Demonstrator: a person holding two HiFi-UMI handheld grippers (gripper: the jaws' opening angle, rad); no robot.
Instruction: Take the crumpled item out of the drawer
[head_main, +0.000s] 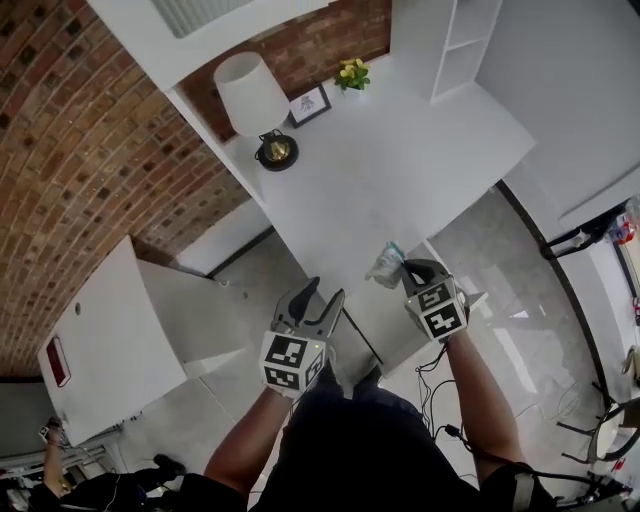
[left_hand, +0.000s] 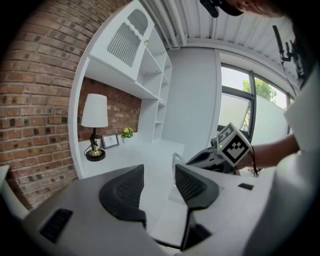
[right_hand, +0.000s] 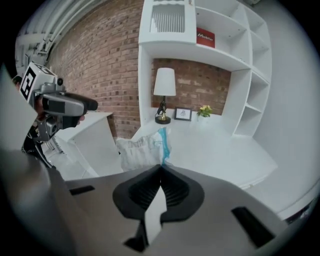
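- Red-brown brick wall (head_main: 90, 150): fills the head view from 9 to 11 o'clock.
- White box-shaped cabinet (head_main: 110, 330): stands at 8 o'clock, against the wall.
- White-shaded table lamp with brass base (head_main: 252, 95): stands at 11 o'clock on the white desk top (head_main: 420, 170).
- Left gripper (head_main: 326, 292): at 6 o'clock of the view centre. Its 2 jaws stand wide apart with nothing between them.
- Small framed picture (head_main: 310, 103) and yellow flowers in a pot (head_main: 352, 72): at 12 o'clock, against the wall.
- Crumpled white plastic packet with a blue edge (head_main: 386, 265): at 4 o'clock, over the desk's near edge and at 10 o'clock of the right gripper (head_main: 405, 272).
- Right gripper: its jaws are pressed together on the packet's lower edge, and the packet sticks up past the tips.
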